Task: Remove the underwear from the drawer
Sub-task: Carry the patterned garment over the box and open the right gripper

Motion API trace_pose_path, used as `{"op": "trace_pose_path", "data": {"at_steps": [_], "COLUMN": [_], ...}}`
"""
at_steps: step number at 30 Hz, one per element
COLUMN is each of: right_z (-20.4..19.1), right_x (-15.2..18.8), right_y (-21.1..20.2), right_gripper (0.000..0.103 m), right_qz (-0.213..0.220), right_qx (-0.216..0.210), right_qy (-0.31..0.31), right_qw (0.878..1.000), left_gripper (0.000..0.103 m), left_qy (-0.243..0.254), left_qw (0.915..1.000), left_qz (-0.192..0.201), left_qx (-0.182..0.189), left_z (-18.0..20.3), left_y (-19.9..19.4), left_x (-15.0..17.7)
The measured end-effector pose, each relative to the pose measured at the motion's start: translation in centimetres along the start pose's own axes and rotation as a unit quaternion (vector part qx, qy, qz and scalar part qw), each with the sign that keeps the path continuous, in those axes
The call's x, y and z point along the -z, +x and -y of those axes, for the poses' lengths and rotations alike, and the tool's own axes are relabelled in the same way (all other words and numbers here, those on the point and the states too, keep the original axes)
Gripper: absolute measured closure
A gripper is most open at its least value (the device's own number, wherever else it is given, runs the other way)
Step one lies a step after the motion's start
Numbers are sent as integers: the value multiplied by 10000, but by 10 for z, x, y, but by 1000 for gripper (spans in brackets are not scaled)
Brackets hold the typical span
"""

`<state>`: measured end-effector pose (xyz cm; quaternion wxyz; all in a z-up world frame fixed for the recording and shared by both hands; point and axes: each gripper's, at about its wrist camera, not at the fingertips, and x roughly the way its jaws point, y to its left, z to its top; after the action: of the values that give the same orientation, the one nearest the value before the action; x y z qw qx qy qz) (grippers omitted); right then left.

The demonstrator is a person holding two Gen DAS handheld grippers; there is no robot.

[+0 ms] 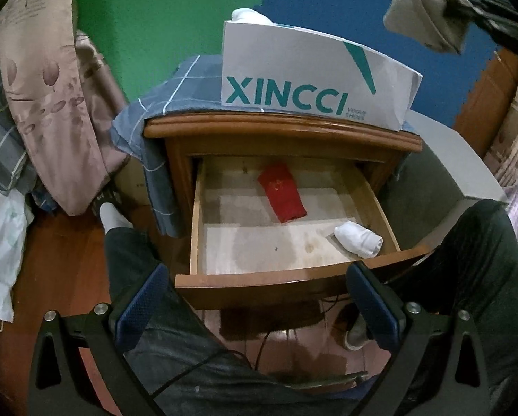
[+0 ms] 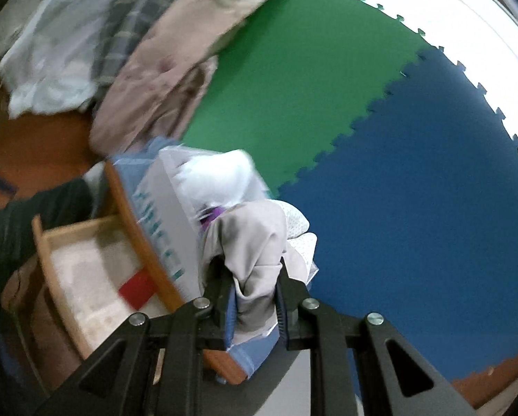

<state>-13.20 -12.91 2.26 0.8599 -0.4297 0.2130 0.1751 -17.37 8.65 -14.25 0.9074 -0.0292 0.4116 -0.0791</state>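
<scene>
The wooden drawer (image 1: 293,279) of the nightstand stands pulled out, with a red folded item (image 1: 282,192) and a white rolled garment (image 1: 359,239) lying inside. My left gripper (image 1: 257,306) hangs open in front of and above the drawer front, holding nothing. My right gripper (image 2: 253,298) is shut on a grey piece of underwear (image 2: 255,242), raised high above the nightstand. In the left wrist view that grey underwear (image 1: 423,14) hangs at the top right from the dark gripper. In the right wrist view the drawer (image 2: 82,270) shows blurred at lower left.
A white XINCCI shoe box (image 1: 314,72) stands on a blue checked cloth (image 1: 175,93) on the nightstand top, with white fabric in it. Bedding (image 1: 44,79) hangs on the left. A person's dark-trousered legs (image 1: 474,270) flank the drawer. Green and blue foam mats (image 2: 363,138) cover the wall.
</scene>
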Motion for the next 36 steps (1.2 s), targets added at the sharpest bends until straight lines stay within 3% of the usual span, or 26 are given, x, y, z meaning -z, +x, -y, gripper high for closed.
{"op": "trace_pose_path", "data": {"at_steps": [6, 13, 25, 29, 30, 32, 36], "right_z": [46, 48, 31, 29, 31, 37, 61], "right_x": [-3, 15, 43, 50, 52, 56, 73], "right_y": [58, 135, 200, 210, 206, 190, 115], "right_gripper": [85, 85, 85, 74, 71, 49, 28], "right_qz": [-164, -608, -1057, -1135, -1020, -693, 761], "right_qx": [-210, -409, -580, -879, -927, -805, -168], "right_qy": [1071, 1614, 1897, 1970, 2065, 2255, 2695], "right_qw": [9939, 9842, 9744, 9698, 9687, 9684, 9598], "left_gripper": [2, 2, 2, 2, 2, 2, 2], "left_qy": [-50, -122, 1, 184, 253, 409, 749], "left_qw": [10000, 9999, 9992, 9983, 9980, 9974, 9958], "left_qz": [20, -37, -281, -392, -405, -422, -375], "left_qx": [-23, -90, -281, -390, -409, -425, -357], "left_z": [-5, -13, -9, -1, 3, 11, 31], "left_y": [-3, -1, 10, 16, 18, 21, 32], "left_x": [0, 2, 4, 4, 3, 1, -10]}}
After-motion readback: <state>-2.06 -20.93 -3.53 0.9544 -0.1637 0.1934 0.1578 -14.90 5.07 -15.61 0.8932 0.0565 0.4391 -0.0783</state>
